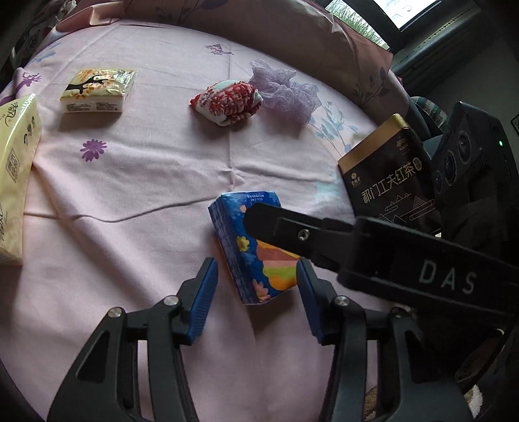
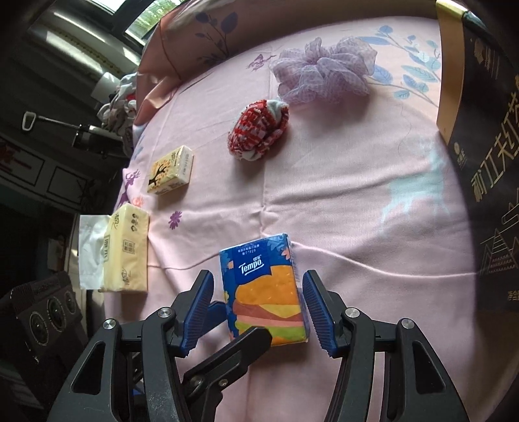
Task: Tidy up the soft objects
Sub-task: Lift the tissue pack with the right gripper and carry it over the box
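Note:
A blue Tempo tissue pack [image 1: 256, 246] with a burger print lies on the pink sheet [image 1: 129, 181]. My left gripper [image 1: 256, 279] is open, its blue pads on either side of the pack's near end. My right gripper [image 2: 258, 302] is open too and straddles the same pack [image 2: 264, 292] from the other side; its arm crosses over the pack in the left wrist view. Farther off lie a red-and-white rolled cloth [image 1: 227, 100], a purple mesh bath puff [image 1: 285, 89], a small yellow tissue pack [image 1: 97, 91] and a larger pale yellow tissue pack [image 1: 16, 168].
A tall dark tea box [image 1: 389, 175] with gold trim stands at the sheet's right edge; it also shows in the right wrist view [image 2: 486, 146]. A pillow [image 1: 259, 19] lies along the far edge. A white bag [image 2: 92, 250] sits beside the large pack.

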The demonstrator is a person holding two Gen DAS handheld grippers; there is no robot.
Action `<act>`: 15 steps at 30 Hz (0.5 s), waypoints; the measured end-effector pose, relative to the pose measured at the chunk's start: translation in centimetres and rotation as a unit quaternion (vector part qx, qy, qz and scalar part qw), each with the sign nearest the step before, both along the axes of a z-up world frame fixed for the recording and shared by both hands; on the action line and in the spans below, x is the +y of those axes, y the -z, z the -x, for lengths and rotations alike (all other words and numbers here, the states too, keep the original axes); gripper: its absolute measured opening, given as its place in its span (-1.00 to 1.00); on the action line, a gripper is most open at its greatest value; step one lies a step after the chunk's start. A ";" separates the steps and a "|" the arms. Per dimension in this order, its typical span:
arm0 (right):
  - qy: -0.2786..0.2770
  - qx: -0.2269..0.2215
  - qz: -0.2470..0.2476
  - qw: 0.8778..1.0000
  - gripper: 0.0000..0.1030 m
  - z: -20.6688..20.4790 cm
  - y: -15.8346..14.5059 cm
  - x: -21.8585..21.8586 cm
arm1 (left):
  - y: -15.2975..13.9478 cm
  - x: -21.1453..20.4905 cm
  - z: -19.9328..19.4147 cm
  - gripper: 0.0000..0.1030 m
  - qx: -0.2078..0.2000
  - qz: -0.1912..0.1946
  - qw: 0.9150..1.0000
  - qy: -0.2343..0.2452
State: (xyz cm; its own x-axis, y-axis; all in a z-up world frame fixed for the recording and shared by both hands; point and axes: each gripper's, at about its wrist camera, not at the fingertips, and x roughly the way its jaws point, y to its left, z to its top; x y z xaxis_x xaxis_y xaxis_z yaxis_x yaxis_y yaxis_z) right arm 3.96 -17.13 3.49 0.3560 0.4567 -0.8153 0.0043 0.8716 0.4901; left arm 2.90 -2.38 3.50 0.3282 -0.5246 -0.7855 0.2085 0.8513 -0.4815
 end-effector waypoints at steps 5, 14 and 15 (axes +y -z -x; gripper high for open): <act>0.003 -0.003 0.020 1.000 -0.04 -0.2 0.6 0.2 | 0.2 -0.3 -0.2 -0.27 0.002 0.006 1.000 -0.013; 0.045 -0.149 0.026 0.987 -0.05 4.2 -7.5 -1.9 | -7.7 -1.9 2.7 -0.30 -0.156 0.028 0.987 0.021; 0.056 -0.168 0.028 0.984 -0.05 5.0 -8.7 -2.6 | -8.7 -2.6 3.2 -0.30 -0.175 0.032 0.984 0.033</act>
State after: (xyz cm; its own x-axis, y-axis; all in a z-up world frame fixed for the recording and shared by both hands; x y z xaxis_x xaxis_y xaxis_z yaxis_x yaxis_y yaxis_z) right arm -1.01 -19.75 12.16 0.6548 0.3571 -0.6661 -0.0527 0.9008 0.4311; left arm -0.28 -4.93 12.18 0.5352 -0.5992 -0.5954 0.4252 0.8001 -0.4231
